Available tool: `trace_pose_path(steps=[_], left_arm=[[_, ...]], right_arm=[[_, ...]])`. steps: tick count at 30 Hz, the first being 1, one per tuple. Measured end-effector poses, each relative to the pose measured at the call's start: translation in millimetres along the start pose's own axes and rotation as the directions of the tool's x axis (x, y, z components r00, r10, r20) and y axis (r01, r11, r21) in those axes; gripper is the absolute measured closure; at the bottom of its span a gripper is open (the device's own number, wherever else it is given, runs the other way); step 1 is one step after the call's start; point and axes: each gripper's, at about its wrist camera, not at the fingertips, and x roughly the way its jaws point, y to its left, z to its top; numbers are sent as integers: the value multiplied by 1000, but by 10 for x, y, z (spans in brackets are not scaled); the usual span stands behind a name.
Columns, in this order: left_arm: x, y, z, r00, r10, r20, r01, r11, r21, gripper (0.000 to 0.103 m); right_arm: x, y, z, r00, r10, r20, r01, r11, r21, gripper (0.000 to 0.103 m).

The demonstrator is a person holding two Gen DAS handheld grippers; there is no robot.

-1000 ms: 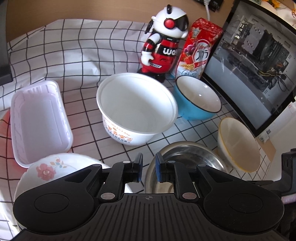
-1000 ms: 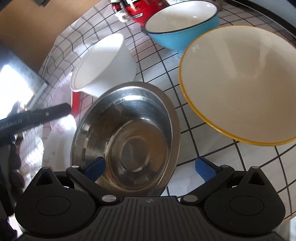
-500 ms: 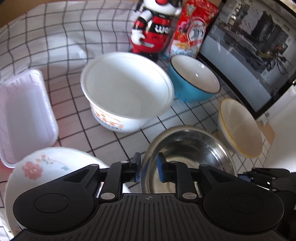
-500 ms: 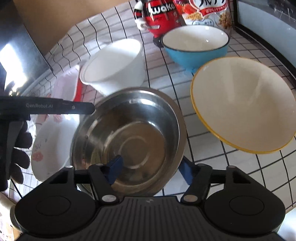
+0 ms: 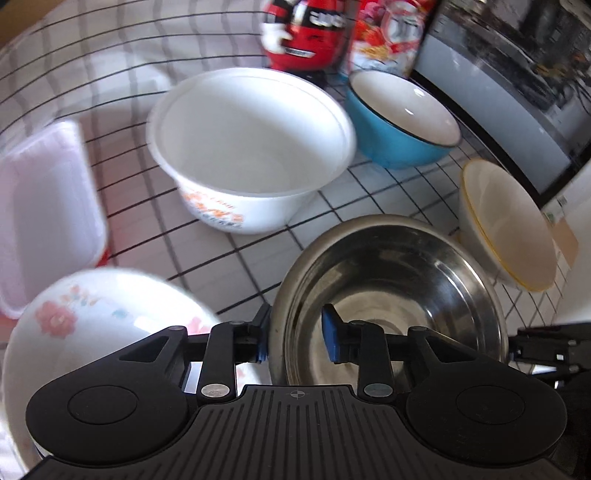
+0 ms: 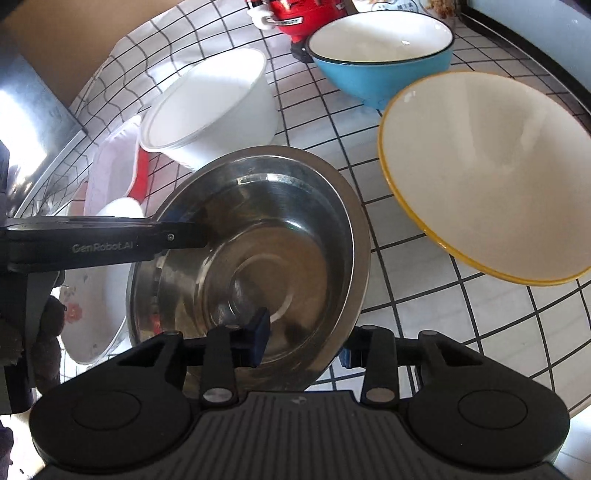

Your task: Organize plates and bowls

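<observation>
A home desk set up as a dining table, checked tablecloth (image 5: pixel 258 254) under the tools, computer monitor (image 5: pixel 517 96), toy robot (image 5: pixel 303 33) and snack packet (image 5: pixel 388 37) stood beyond them.

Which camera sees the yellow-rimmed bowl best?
The right wrist view: the yellow-rimmed bowl looks big there, its whole inside showing. The left wrist view shows it small, at the right edge.
</observation>
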Motion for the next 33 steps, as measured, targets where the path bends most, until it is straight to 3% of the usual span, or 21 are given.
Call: trace_pose_path(steps=[9, 15, 21, 26, 33], left_arm=[[-756, 280, -188, 990, 54, 127, -26, 978, -209, 75], [-1030, 712, -516, 979, 148, 142, -86, 925, -371, 76], [-1001, 1040, -818, 966, 240, 101, -151, 833, -532, 76], [-945, 1081, -920, 956, 286, 65, -204, 810, -550, 76], [-931, 1107, -1032, 941, 337, 40, -256, 782, -568, 80]], right_arm=[[-323, 388, 121, 992, 90, 90, -74, 982, -174, 66], [-112, 901, 348, 984, 164, 65, -135, 939, -317, 66], [282, 1313, 397, 985, 173, -23, -165, 879, -448, 65], [380, 1450, 332, 986, 166, -32, -158, 833, -530, 65], [476, 1501, 406, 984, 175, -31, -162, 813, -560, 65]])
